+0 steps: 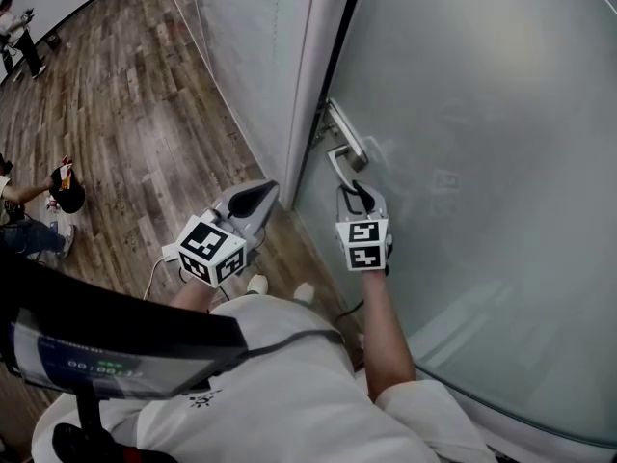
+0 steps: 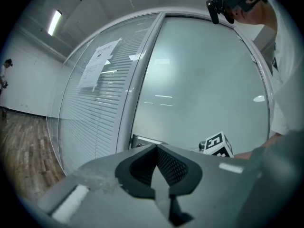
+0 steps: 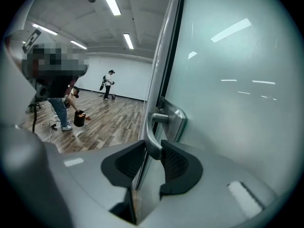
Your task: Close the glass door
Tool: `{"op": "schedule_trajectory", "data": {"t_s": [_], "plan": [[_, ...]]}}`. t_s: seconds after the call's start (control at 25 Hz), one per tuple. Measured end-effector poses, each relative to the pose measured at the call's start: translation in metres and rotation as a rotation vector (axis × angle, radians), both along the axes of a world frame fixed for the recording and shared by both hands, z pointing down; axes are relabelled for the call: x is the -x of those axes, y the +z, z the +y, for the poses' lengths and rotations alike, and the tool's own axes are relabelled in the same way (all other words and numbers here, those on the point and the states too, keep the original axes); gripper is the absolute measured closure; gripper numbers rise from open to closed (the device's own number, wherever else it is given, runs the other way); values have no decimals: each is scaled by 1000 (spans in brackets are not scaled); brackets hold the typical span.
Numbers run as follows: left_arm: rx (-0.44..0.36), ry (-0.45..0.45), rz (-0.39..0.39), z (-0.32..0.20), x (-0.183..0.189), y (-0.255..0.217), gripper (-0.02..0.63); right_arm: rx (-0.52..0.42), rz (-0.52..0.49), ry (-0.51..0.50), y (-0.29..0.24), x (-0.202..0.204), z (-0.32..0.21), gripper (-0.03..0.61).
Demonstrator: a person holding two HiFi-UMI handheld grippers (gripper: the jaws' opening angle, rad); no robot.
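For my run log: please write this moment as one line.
right gripper: shut on door handle | left gripper: shut, empty

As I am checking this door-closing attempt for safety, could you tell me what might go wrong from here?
The right gripper clamps a smooth, rounded door handle, so it may slip off during the swing. The glass door appears slightly ajar from its frame; a hard swing could slam it. The left gripper, shut and empty, hangs near that gap and might get caught.
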State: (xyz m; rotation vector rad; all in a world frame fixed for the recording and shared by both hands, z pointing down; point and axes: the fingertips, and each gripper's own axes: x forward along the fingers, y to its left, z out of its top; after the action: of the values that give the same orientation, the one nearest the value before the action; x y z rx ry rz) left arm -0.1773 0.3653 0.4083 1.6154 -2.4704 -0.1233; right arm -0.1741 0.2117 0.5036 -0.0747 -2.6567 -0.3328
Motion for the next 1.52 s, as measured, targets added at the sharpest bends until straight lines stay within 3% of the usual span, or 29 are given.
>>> {"op": "schedule_trajectory", "data": {"t_s": [0.4,1.08,1.52], "plan": [[-1,20,13,-24,-2,-7,612,15,19,-59,-10,-3,8,477],[-19,66,-15,-57,14,-19,612,14,57,-43,-10,-7,7,463],[-23,79,-23,-65,19,-22,612,-10,-10,-25,-33,-30,4,483]]}}
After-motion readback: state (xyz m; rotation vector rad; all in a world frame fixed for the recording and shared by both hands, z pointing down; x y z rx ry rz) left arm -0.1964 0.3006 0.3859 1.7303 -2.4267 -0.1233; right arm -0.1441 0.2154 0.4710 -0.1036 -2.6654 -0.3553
